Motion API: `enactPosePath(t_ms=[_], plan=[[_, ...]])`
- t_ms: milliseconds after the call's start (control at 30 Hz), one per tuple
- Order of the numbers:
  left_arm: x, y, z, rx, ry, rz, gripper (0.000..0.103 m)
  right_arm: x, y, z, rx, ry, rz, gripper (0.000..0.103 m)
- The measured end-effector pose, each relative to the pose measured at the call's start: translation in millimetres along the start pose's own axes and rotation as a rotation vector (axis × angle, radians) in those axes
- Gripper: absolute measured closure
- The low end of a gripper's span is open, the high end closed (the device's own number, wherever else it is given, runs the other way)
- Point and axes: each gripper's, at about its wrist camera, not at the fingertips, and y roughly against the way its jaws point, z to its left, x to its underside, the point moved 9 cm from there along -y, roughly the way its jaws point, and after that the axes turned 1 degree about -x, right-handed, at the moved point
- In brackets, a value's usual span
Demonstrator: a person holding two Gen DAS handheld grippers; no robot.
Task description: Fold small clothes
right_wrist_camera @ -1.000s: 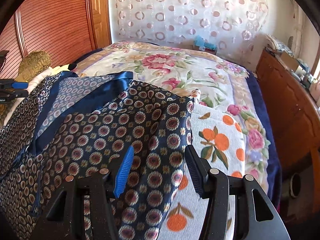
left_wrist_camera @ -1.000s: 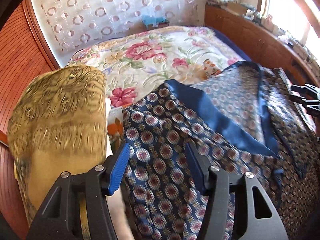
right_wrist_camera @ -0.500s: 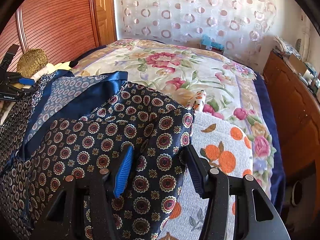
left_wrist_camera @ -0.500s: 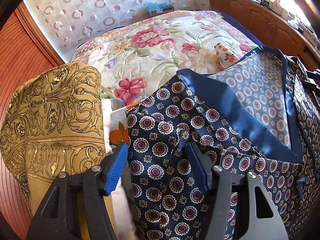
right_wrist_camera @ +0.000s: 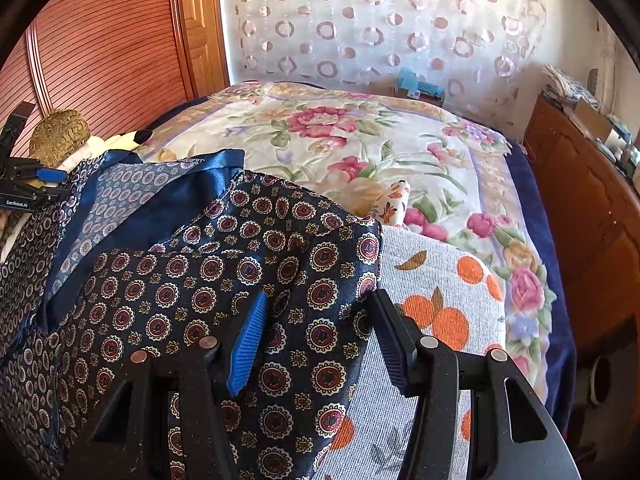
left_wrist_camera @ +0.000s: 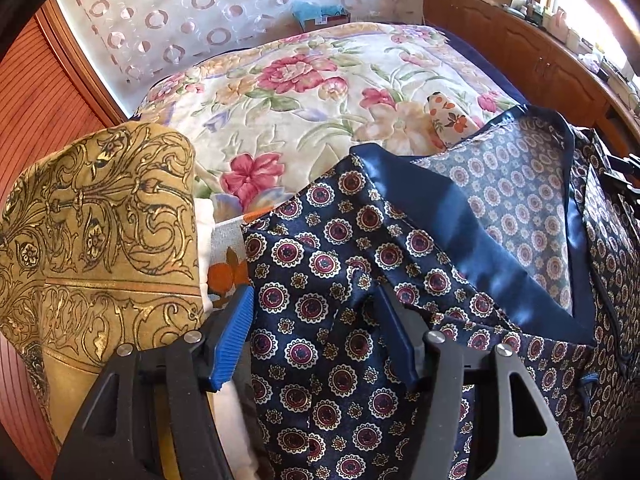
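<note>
Left wrist: left gripper (left_wrist_camera: pixel 316 336) fingers closing, navy patterned garment (left_wrist_camera: pixel 320 280) bunched between them on the bed (left_wrist_camera: pixel 300 80), stretching off right. Right wrist: right gripper (right_wrist_camera: pixel 320 336) half-open around its other corner, garment running left toward the other hand.

The floral bedspread (right_wrist_camera: pixel 360 148) beyond is open; a gold cushion (left_wrist_camera: pixel 100 240) blocks the left, a wooden cabinet (right_wrist_camera: pixel 592 208) the right.

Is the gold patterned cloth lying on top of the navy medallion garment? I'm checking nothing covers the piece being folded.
No. The gold patterned cloth sits off to one side of the navy medallion garment, not on it.
</note>
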Motion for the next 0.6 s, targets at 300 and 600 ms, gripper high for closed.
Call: enactPosePath(t_ms=[300, 600], plan=[[5, 6, -7, 0.048, 0.001, 0.006, 0.095, 1, 1, 1, -0.001, 0.003, 0.008, 0.048], [2, 40, -4, 0.035, -0.006, -0.094, 0.100, -6, -1, -2, -0.022, -0.029, 0.032, 0.051]])
